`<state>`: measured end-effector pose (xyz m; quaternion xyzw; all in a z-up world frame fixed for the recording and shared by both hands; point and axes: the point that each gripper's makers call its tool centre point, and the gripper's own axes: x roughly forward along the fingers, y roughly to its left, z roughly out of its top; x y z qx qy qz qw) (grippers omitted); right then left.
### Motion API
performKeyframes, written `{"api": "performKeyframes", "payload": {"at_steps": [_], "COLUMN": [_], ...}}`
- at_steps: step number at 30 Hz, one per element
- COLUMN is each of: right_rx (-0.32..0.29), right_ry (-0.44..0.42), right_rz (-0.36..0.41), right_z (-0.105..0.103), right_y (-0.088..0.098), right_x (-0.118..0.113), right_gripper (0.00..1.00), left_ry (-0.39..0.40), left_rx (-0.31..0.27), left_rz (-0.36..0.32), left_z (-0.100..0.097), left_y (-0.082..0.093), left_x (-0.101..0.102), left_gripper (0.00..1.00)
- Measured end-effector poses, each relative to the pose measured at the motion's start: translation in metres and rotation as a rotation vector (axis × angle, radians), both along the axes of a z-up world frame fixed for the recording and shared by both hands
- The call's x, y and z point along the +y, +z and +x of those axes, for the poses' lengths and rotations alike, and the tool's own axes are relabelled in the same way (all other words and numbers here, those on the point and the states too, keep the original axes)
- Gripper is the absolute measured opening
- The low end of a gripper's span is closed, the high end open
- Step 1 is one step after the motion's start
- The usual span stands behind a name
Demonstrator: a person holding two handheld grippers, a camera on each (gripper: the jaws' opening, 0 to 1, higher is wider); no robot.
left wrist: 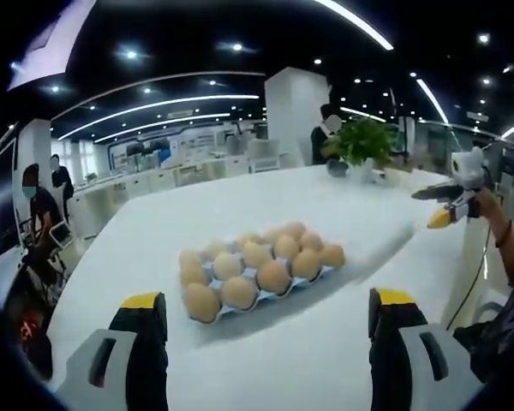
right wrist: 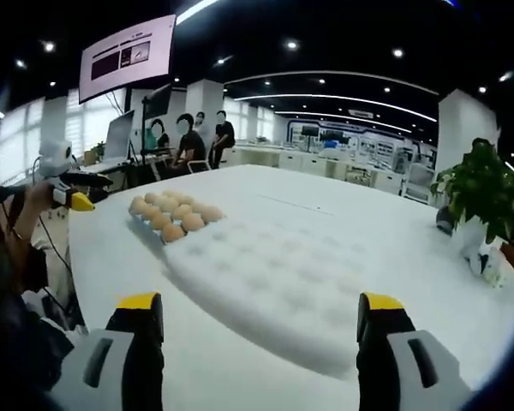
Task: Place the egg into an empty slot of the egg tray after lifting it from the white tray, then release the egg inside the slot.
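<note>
The white tray (right wrist: 283, 282) is blurred in the right gripper view; its slots read only as soft dimples. In the left gripper view, its near edge (left wrist: 385, 244) is smeared. The far eggs (right wrist: 173, 214) partly hide one another, so empty slots cannot be confirmed.

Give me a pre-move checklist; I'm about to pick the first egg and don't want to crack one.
1. Left gripper open and empty: ok.
2. Right gripper open and empty: ok.
3. Eggs grouped together, nothing blocking the approach: ok.
4. Dimpled white tray has empty slots: ok.
5. One egg gripped: not ok, none held yet.
6. Shells uncracked: cannot tell, too small.
</note>
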<state>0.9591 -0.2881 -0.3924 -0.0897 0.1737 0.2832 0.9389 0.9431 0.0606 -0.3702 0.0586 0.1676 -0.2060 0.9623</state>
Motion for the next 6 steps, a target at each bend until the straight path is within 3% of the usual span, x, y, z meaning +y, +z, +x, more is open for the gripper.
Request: {"api": "performKeyframes", "payload": {"at_steps": [6], "right_rx": [0.000], "right_ry": [-0.003], "right_rz": [0.004], "right_z": [-0.0005], "right_y": [-0.0011], "right_x": [-0.0006], "right_gripper": [0.97], "left_ry": [-0.002], "left_rx": [-0.001], "left_rz": [0.002], "left_z": [-0.0003], "left_y": [0.0004], "left_x": [0.0001], "left_gripper": [1.00]}}
